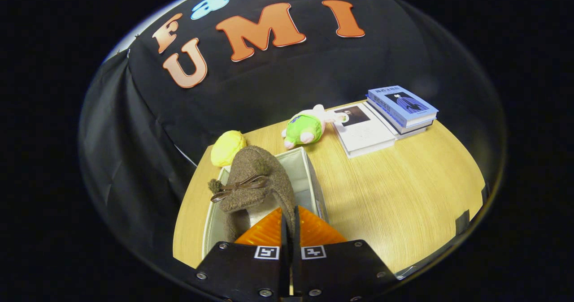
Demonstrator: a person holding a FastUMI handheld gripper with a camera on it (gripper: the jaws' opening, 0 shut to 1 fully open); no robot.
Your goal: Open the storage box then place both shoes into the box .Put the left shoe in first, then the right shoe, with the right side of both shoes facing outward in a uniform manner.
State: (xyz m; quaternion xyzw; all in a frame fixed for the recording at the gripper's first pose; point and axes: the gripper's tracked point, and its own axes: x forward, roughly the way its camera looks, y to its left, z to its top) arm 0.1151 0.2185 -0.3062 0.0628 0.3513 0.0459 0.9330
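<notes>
My gripper (289,212) is shut on the rim of a brown fuzzy shoe (255,176) with a small brown bow. The shoe hangs toe-away just ahead of the fingers, over the open grey storage box (309,176). The box's pale inner wall shows to the right of the shoe and at its far end. Its bottom is mostly hidden by the shoe and my fingers, so I cannot tell what lies inside.
The box stands on a wooden table (403,194). Beyond it lie a yellow plush (228,148) and a green-and-pink plush toy (307,127). Further right are a white book (363,131) and a stack of blue books (402,107).
</notes>
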